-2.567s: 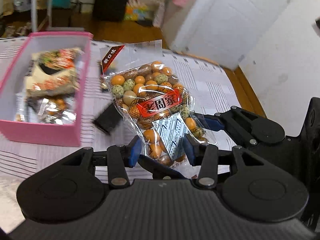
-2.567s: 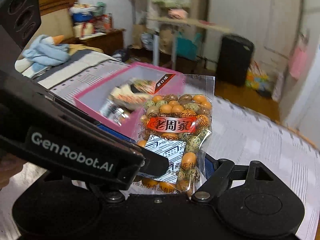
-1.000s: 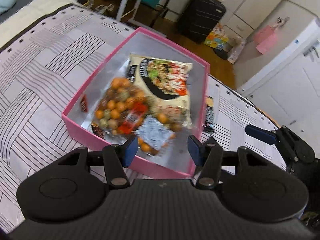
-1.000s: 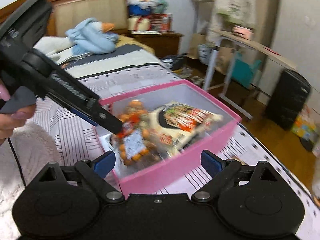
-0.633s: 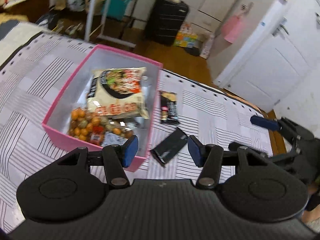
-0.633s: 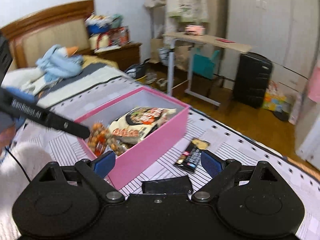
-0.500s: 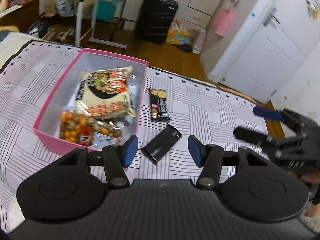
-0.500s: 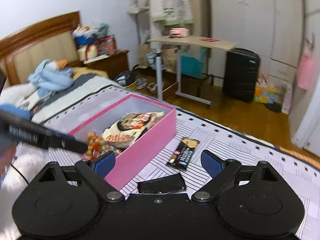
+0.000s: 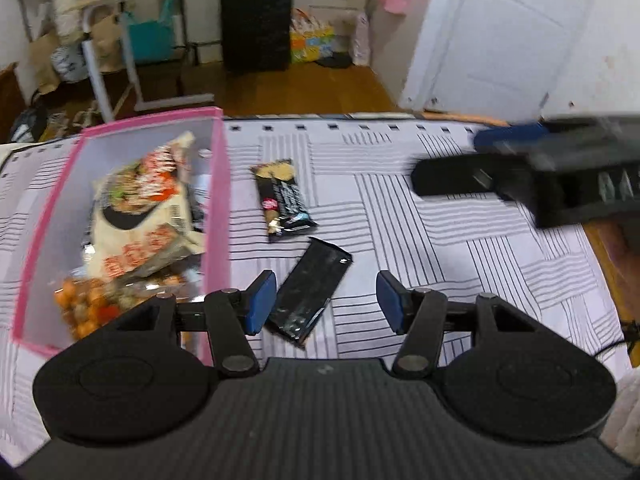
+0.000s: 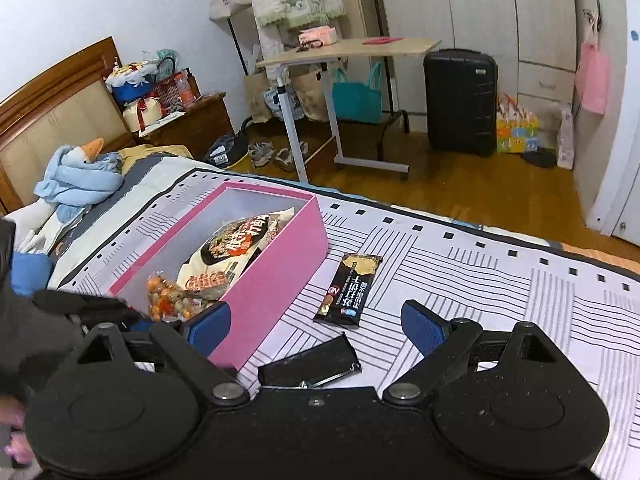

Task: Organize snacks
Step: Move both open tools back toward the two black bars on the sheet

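Note:
A pink box (image 9: 216, 216) (image 10: 276, 280) lies on the striped bedspread. In it are a clear bag of coated peanuts (image 9: 86, 304) (image 10: 168, 296) and a large cream snack pack (image 9: 140, 208) (image 10: 228, 252). Right of the box lie a black snack bar with printing (image 9: 282, 200) (image 10: 350, 290) and a plain black packet (image 9: 310, 292) (image 10: 310, 366). My left gripper (image 9: 322, 302) is open and empty, just above the plain black packet. My right gripper (image 10: 316, 326) is open and empty, above both black packets; it also shows in the left wrist view (image 9: 520, 164).
The striped bedspread (image 10: 500, 288) stretches right of the packets. Beyond the bed's edge are a wood floor, a rolling table (image 10: 348, 52), a black suitcase (image 10: 460, 100) and a white door (image 9: 508, 28). A blue plush goose (image 10: 76, 176) lies near the headboard.
The peanut bag, held by both grippers before, now lies in the pink box. Both grippers have opened and drawn back toward the two black packets.

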Available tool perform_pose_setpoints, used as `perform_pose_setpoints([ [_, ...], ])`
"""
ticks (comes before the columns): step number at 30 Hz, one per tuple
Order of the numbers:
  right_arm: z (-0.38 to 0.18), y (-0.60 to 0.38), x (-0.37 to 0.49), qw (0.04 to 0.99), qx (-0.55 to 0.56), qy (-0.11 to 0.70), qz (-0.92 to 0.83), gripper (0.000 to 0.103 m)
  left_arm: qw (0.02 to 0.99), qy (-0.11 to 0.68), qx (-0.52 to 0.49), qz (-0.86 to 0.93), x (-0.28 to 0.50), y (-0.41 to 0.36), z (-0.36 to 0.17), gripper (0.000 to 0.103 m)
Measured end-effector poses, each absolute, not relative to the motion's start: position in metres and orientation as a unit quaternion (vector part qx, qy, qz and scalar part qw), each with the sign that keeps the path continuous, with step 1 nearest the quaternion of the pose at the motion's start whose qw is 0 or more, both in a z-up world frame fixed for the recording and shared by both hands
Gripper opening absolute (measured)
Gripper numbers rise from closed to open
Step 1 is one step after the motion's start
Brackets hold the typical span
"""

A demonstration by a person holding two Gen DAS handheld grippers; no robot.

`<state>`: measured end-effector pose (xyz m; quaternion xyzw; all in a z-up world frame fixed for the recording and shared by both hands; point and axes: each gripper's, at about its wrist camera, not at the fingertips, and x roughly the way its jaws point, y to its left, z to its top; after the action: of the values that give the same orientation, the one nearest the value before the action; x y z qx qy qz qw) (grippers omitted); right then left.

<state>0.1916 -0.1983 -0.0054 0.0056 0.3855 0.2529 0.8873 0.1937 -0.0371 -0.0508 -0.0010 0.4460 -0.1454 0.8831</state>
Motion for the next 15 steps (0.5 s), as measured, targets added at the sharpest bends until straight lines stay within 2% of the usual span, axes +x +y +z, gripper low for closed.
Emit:
perform_pose_setpoints([
  [3,-0.022,-0.195,0.22,0.878,0.02,0.406,0.254,0.087,0.876,0.454,0.014,-0.162,0.204,-0.05,-0.066,0.054],
  [7,-0.06,-0.195,0.263,0.854,0.058,0.44,0.272,0.075,0.856,0.478,0.0,-0.198,0.22,-0.057,-0.095,0.052],
  [15,-0.137,-0.169,0.307,0.835,0.047,0.469,0.284,0.075,0.876,0.443,0.055,-0.183,0.24,-0.069,-0.141,0.052],
])
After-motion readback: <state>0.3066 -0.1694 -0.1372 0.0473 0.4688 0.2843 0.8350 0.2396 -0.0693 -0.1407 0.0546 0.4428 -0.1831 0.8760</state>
